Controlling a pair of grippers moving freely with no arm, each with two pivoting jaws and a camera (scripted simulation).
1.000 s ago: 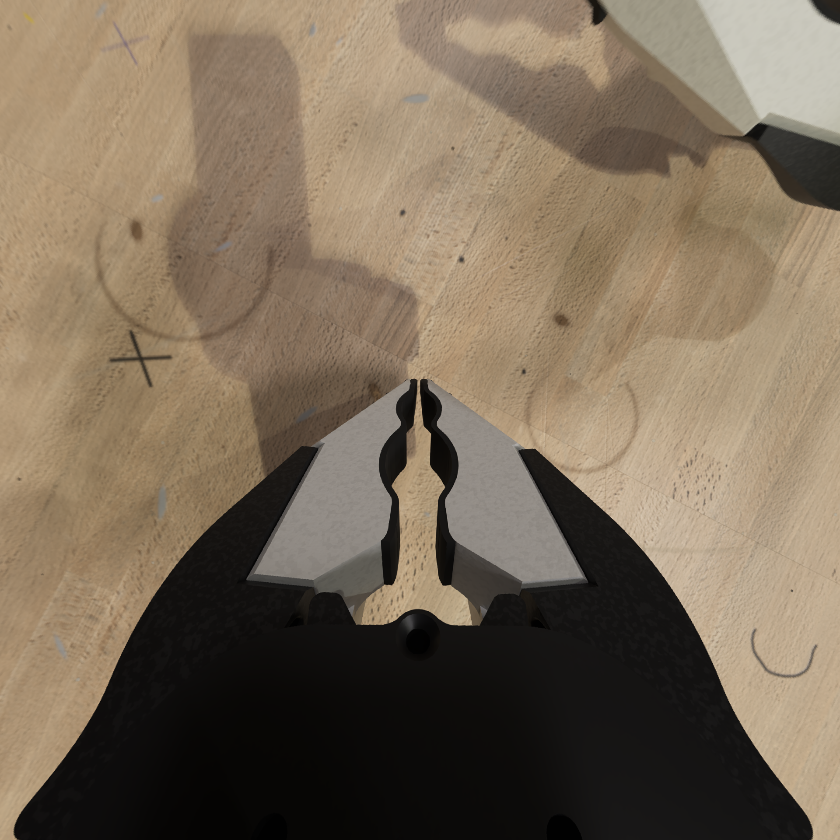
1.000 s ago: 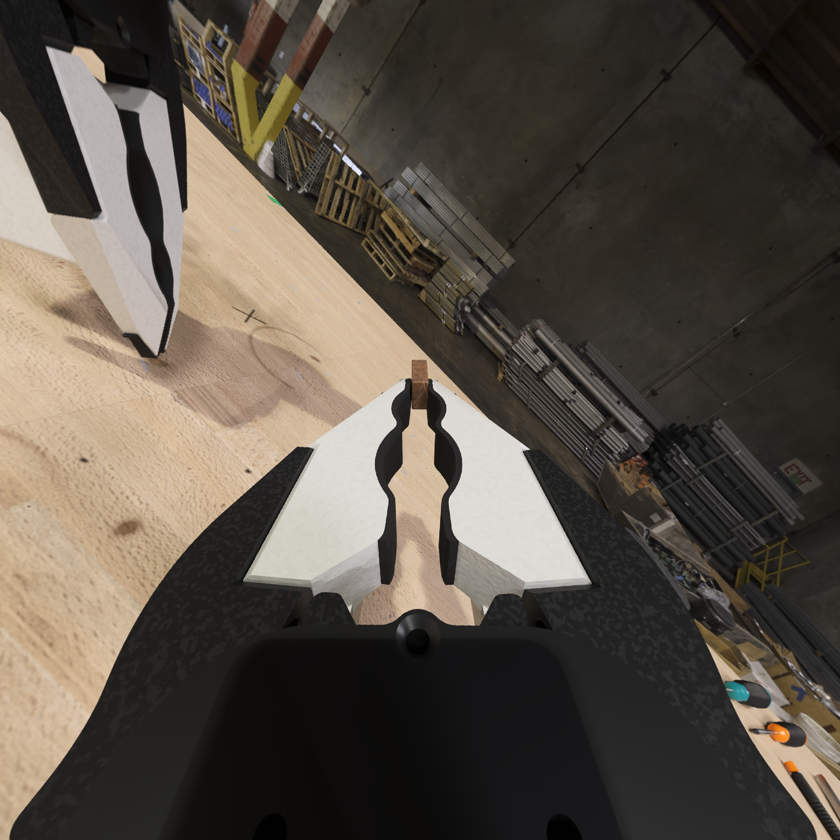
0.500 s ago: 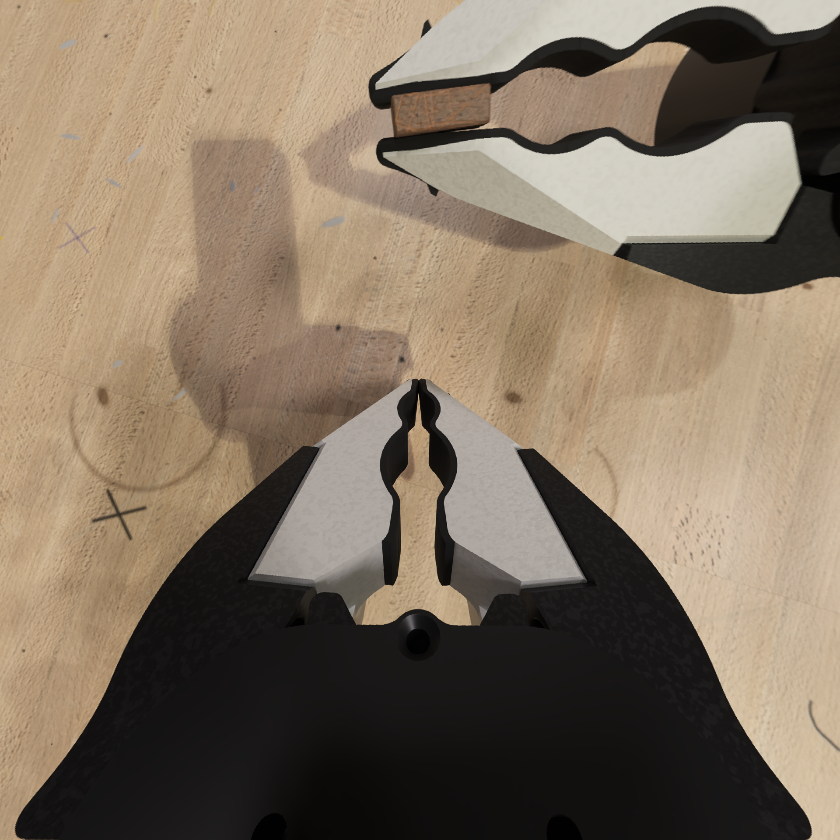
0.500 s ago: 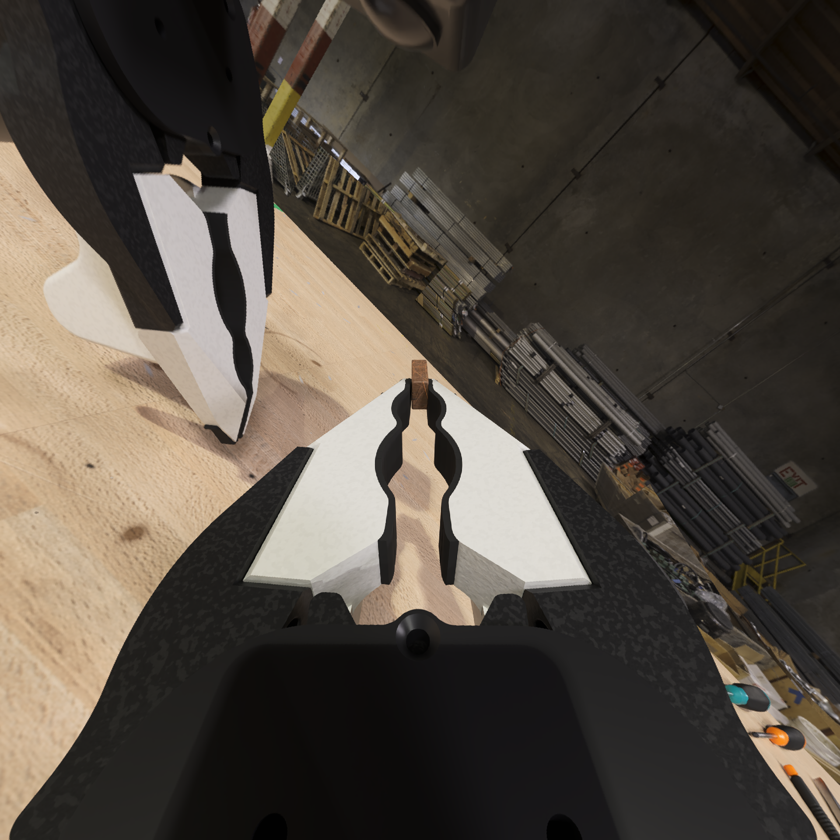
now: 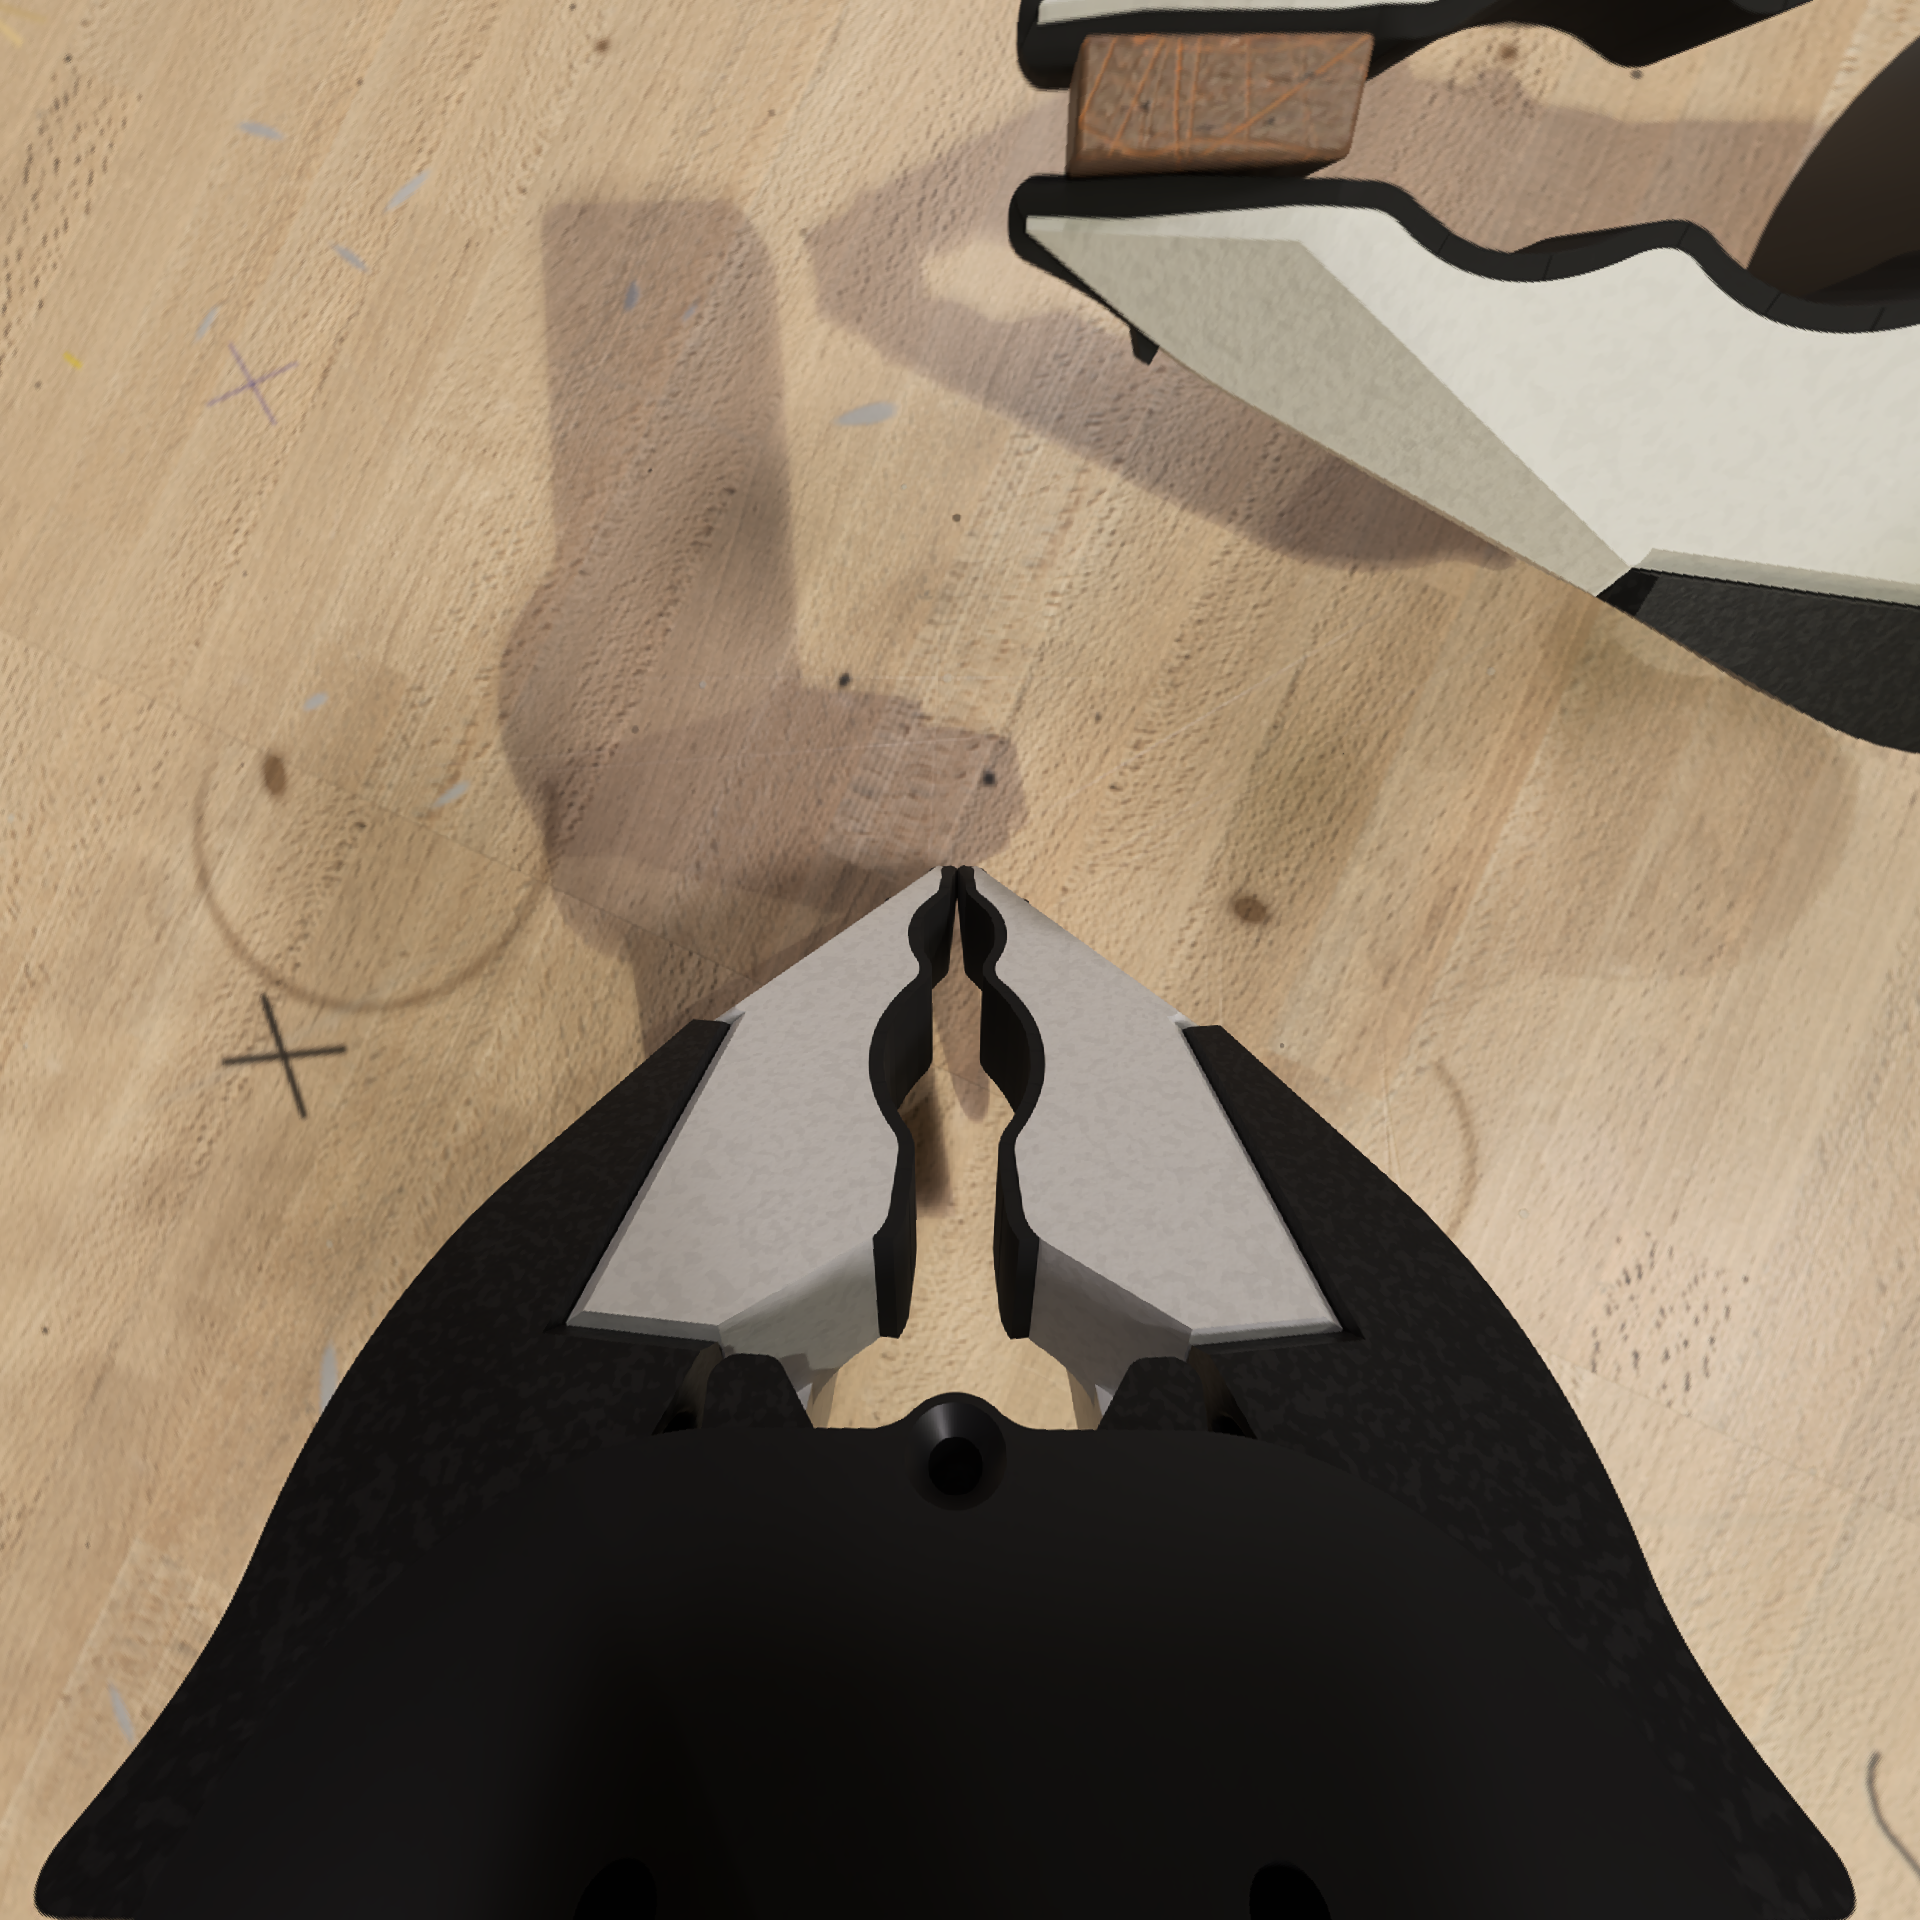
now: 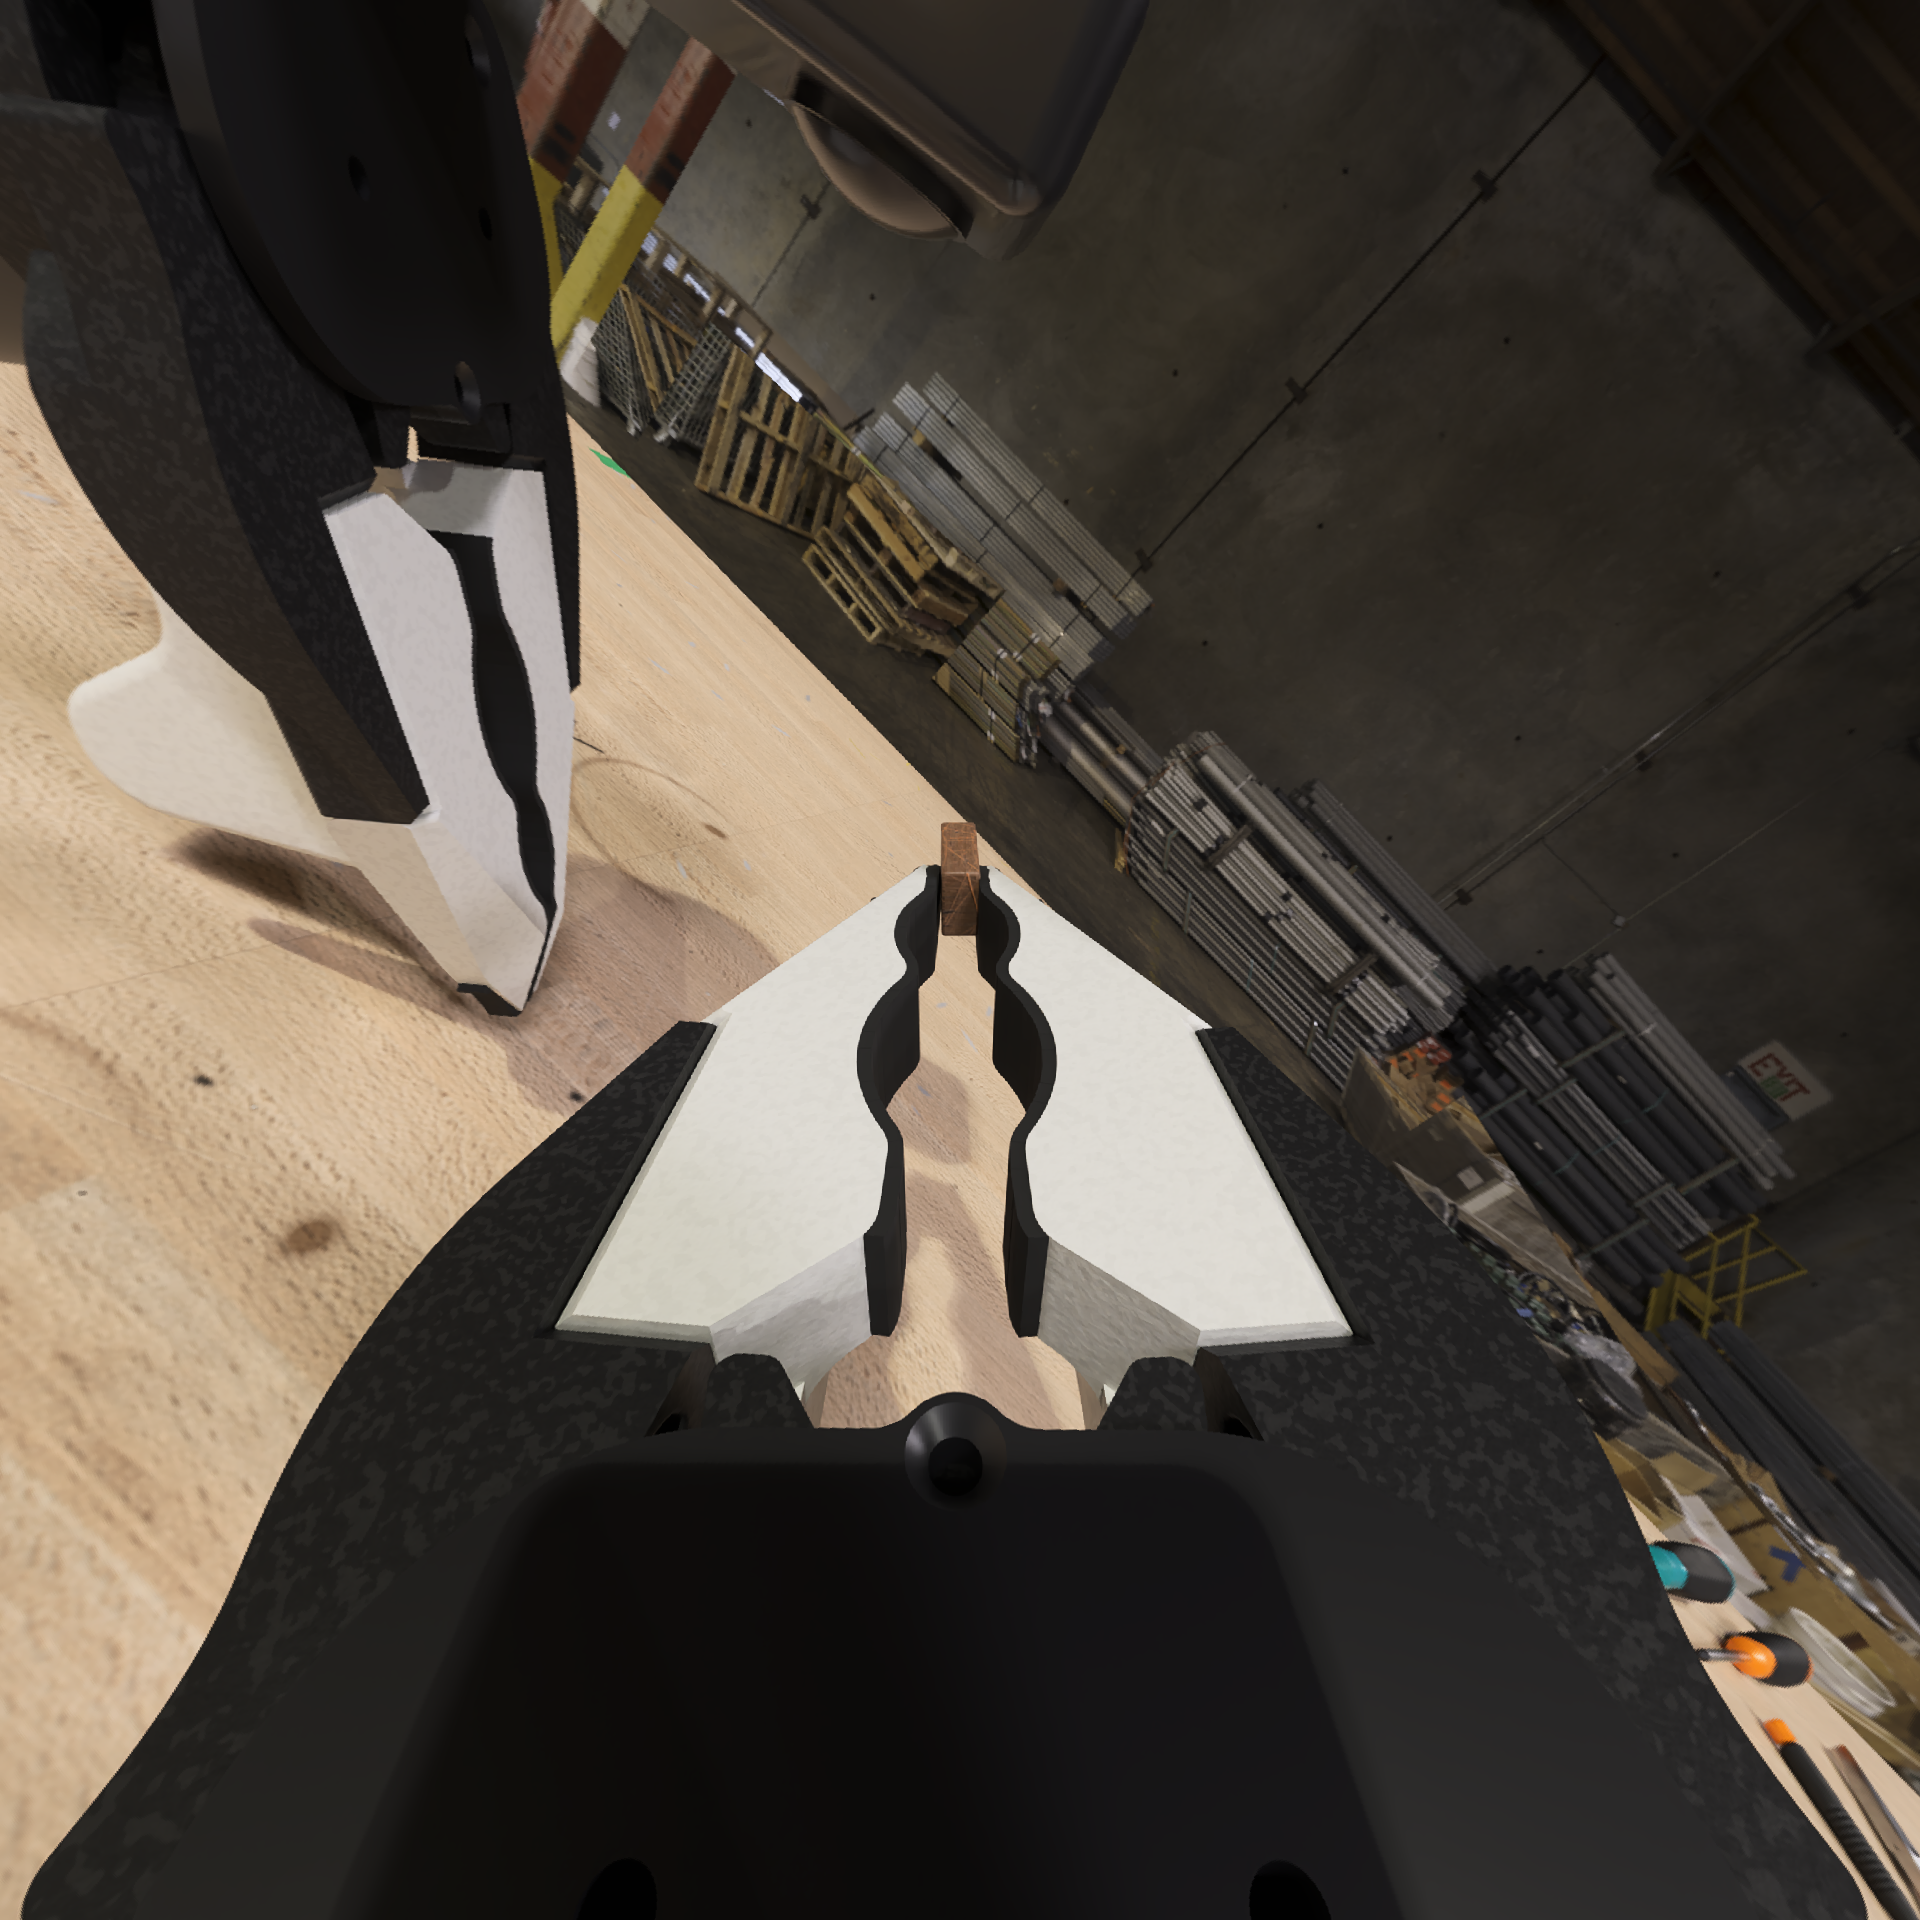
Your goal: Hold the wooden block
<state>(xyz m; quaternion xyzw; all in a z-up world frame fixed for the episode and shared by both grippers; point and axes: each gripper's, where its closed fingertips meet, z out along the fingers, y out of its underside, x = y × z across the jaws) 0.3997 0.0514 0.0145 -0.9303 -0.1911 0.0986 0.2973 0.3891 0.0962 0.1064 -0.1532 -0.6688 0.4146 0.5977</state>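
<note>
**Fingertips pinch the block above the bench**

Fingertips of the left gripper (image 5: 954,873) meet at their points with nothing between them, in the left wrist view; only the wavy hollows behind the tips leave slits. It hangs over the pale wooden tabletop (image 5: 312,1299), whose surface carries pencilled crosses, a ring mark and soft shadows. At the upper right the right gripper (image 5: 1049,114) reaches in from the right edge, its two white fingers clamped on the wooden block (image 5: 1216,99). The brown block lies with its long axis left to right across the picture, along the fingers, and its left end sits about level with the fingertips.

Seen from the right wrist view, the right gripper (image 6: 957,883) has its fingers drawn narrow onto the wooden block (image 6: 957,878), held right at the tips. Only a small end face and a thin edge show, so the block points forward, away from the camera. It is clear of the tabletop (image 6: 208,1195). The left gripper (image 6: 509,992) hangs at the upper left, tips down near the wood, fingers together. Screwdrivers (image 6: 1756,1657) lie at the lower right edge.
</note>
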